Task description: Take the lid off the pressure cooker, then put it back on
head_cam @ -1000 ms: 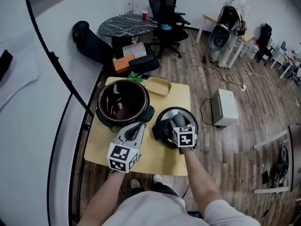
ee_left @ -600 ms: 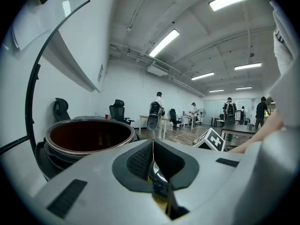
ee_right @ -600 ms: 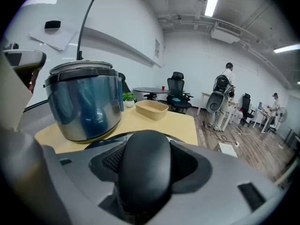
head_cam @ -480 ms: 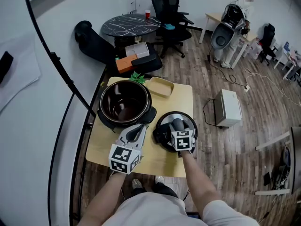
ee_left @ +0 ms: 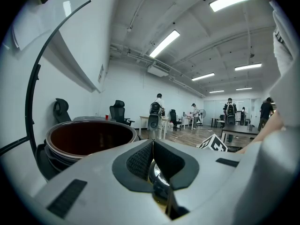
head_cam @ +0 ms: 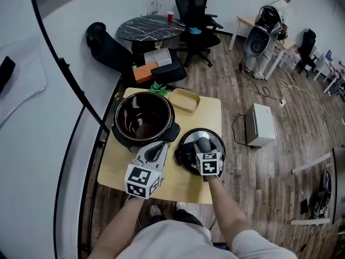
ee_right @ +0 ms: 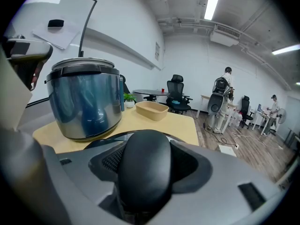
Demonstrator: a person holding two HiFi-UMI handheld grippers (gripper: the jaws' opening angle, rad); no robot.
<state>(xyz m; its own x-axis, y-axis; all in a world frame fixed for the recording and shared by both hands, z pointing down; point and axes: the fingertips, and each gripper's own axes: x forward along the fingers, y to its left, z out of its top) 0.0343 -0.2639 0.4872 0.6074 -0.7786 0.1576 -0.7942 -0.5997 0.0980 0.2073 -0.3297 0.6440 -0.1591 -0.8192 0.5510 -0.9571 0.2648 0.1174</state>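
Lid [head_cam: 216,140] is off: we pinch its knob [ee_right: 140,172] in right tongs [head_cam: 202,144]; left tongs [head_cam: 157,151], closed empty, face the open pot [head_cam: 116,121]. Refitting remains.

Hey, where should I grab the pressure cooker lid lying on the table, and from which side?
Grip the black handle at the middle of the lid, coming down from above. The lid lies flat on the table with a broad, low rim, so only that raised handle fits between jaws. The right gripper is shut on it.
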